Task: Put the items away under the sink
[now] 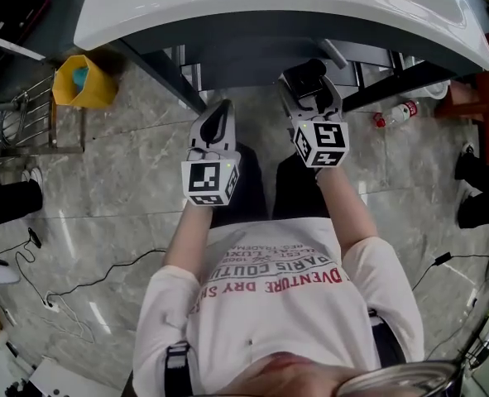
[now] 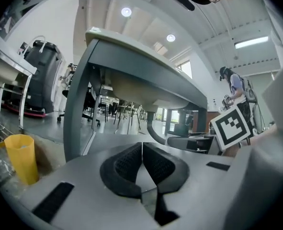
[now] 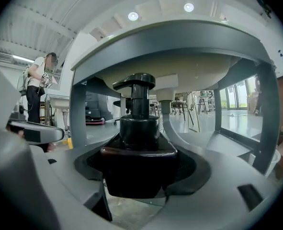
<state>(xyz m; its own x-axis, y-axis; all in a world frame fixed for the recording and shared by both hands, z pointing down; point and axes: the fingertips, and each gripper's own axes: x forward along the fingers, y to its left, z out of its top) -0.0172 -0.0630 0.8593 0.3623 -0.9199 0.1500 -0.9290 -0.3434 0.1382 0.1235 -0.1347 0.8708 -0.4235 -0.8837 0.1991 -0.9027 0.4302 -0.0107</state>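
Note:
A dark pump bottle (image 3: 139, 128) with a black dispenser head stands upright between the jaws of my right gripper (image 3: 139, 176), which is shut on it. In the head view this gripper (image 1: 308, 79) is held right at the front edge of the white sink (image 1: 227, 7), by the grey frame beneath it. My left gripper (image 1: 218, 112) hangs a little lower and to the left, in front of the frame. Its black pads (image 2: 127, 164) meet with nothing between them. The basin's underside (image 3: 179, 66) and drain pipe show ahead of the bottle.
A yellow bin (image 1: 82, 81) stands on the stone floor at the left, beside a metal rack (image 1: 29, 118). A clear plastic bottle with a red cap (image 1: 397, 112) lies on the floor at the right. Grey frame legs (image 2: 79, 109) flank the space under the sink. Cables trail across the floor at lower left.

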